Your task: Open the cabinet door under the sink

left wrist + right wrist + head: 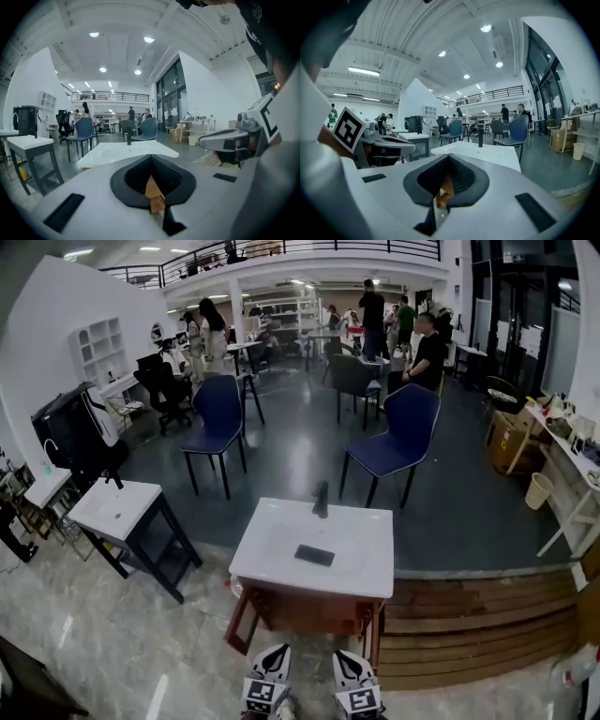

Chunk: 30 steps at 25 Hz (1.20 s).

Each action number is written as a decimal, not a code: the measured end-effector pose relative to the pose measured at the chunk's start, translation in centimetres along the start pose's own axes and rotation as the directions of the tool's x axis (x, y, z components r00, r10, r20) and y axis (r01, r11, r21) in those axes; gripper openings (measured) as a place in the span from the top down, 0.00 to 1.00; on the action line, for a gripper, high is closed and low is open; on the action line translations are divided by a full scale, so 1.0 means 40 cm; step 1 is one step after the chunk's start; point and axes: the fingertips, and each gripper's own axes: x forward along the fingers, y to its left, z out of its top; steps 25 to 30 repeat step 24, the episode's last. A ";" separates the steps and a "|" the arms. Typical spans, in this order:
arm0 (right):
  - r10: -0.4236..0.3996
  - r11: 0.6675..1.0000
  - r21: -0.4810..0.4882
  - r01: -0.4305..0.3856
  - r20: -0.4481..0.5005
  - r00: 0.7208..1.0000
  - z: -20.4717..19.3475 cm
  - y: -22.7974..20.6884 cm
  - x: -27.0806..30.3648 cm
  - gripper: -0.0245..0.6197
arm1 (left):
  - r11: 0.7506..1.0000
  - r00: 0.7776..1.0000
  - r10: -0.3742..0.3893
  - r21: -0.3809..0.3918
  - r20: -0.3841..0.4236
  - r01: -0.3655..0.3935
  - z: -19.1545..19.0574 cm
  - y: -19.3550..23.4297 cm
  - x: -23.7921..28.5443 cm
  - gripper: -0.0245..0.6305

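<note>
Looking down, you have a smaller white washstand on dark legs off to the left, well apart from your work. Your left tool sits at the bottom edge of the head view, marker cube facing up. In the left gripper view its dark pads are pressed together with nothing between them, so it is clenched and empty.

Ahead of it, near the middle of the head view, stands the sink. It has a white rectangular basin top, a black faucet at the far edge and a dark rectangular drain in the middle. The cabinet sits directly beneath that white top and is reddish-brown wood on matching legs. From this steep angle only the upper strip of its front shows, so the door looks closed, though you cannot be sure.

Your right tool, just beside the left one, is likewise clenched on nothing, and its pads meet in the right gripper view. Neither tool touches the cabinet. To the right, stepped wooden boards run alongside the cabinet.
</note>
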 end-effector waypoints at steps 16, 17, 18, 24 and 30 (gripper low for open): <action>-0.099 0.991 -0.082 0.111 0.136 0.986 0.166 -0.095 -0.066 0.93 | 0.996 0.993 -0.051 0.081 0.106 0.043 0.179 -0.065 -0.014 0.93; -0.100 0.990 -0.081 0.112 0.140 0.985 0.173 -0.098 -0.064 0.93 | 0.996 0.993 -0.053 0.083 0.109 0.044 0.185 -0.068 -0.011 0.93; -0.100 0.990 -0.080 0.113 0.143 0.985 0.179 -0.099 -0.062 0.93 | 0.995 0.992 -0.054 0.085 0.112 0.045 0.192 -0.070 -0.008 0.93; -0.102 0.990 -0.083 0.116 0.161 0.982 0.207 -0.103 -0.047 0.93 | 0.994 0.990 -0.067 0.099 0.122 0.056 0.223 -0.080 0.007 0.93; -0.102 0.990 -0.083 0.116 0.161 0.982 0.207 -0.103 -0.047 0.93 | 0.994 0.990 -0.067 0.099 0.122 0.056 0.223 -0.080 0.007 0.93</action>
